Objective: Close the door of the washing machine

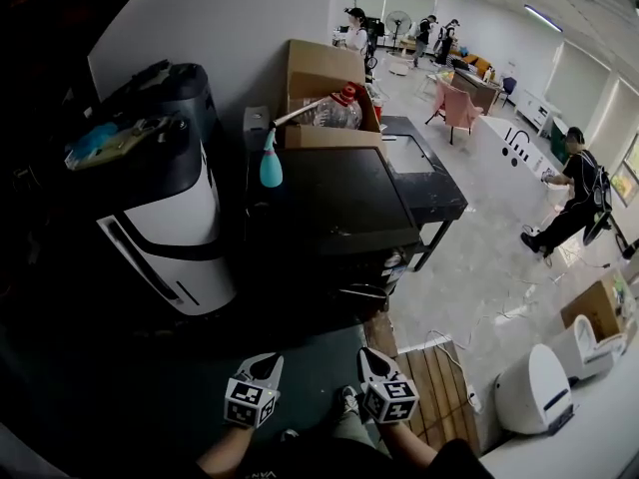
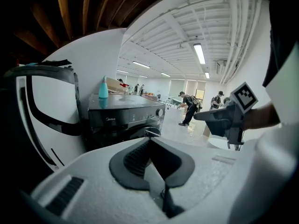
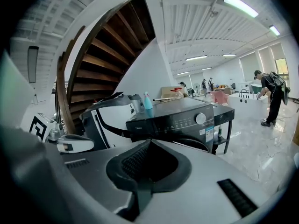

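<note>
The black front-loading washing machine point(image 1: 334, 208) stands ahead of me, its control panel and knob point(image 3: 200, 118) facing me. Only the upper arc of its round door point(image 3: 198, 141) shows above my jaws; a bright rim glints at the front point(image 2: 152, 131), and I cannot tell whether the door is closed. My left gripper point(image 1: 262, 365) and right gripper point(image 1: 374, 360) hang side by side well short of the machine. Both are shut and empty, seen close in the left gripper view point(image 2: 152, 160) and the right gripper view point(image 3: 147, 164).
A white-and-black appliance point(image 1: 170, 203) stands left of the machine. On top sit a teal spray bottle point(image 1: 271, 163) and a cardboard box point(image 1: 319, 88). A black table point(image 1: 434, 183) adjoins on the right. Wooden boards point(image 1: 439, 387) and a white unit point(image 1: 534, 387) lie lower right. People stand farther back.
</note>
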Tool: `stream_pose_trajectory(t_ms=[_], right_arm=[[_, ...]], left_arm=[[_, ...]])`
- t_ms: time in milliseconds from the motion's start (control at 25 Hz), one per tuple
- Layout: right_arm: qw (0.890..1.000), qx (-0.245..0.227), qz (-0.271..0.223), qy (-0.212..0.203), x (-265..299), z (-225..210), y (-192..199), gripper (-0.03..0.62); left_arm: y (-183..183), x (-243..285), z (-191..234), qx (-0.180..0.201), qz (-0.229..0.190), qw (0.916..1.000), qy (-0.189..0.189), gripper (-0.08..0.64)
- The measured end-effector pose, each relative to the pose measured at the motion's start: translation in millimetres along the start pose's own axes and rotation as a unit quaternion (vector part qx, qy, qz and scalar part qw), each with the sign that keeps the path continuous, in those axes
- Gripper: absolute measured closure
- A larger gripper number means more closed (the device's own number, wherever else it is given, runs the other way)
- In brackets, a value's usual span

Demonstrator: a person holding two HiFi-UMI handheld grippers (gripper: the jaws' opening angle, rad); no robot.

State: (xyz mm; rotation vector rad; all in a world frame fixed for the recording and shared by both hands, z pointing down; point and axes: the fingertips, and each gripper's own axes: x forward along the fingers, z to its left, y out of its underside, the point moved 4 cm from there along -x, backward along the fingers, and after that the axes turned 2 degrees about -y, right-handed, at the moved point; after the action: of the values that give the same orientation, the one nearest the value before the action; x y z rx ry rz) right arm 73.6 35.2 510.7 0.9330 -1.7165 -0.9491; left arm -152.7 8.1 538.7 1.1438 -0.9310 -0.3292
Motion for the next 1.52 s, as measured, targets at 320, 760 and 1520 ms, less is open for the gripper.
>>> stream_pose_trajectory(t_ms=[320, 760, 1520], right_arm=[[1.000, -0.010, -0.027, -0.010, -21.6, 43.3, 1.6, 0.593], [0.999, -0.020, -0.017, -0.027, -43.1, 79.3, 16.3, 0.594], [1.000, -0.010, -0.001, -0.005, -63.1, 85.1, 28.5, 0.594]], left_arm=[[5.9, -58.6, 15.7, -0.005, -0.020, 0.9997, -0.012, 0.552], [-0.6, -97.8, 20.9, 0.003, -0.075, 0.9971, -0.012, 0.552], [12.8, -107.7, 2.6, 0.004, -0.066, 0.9974, 0.029, 0.552]])
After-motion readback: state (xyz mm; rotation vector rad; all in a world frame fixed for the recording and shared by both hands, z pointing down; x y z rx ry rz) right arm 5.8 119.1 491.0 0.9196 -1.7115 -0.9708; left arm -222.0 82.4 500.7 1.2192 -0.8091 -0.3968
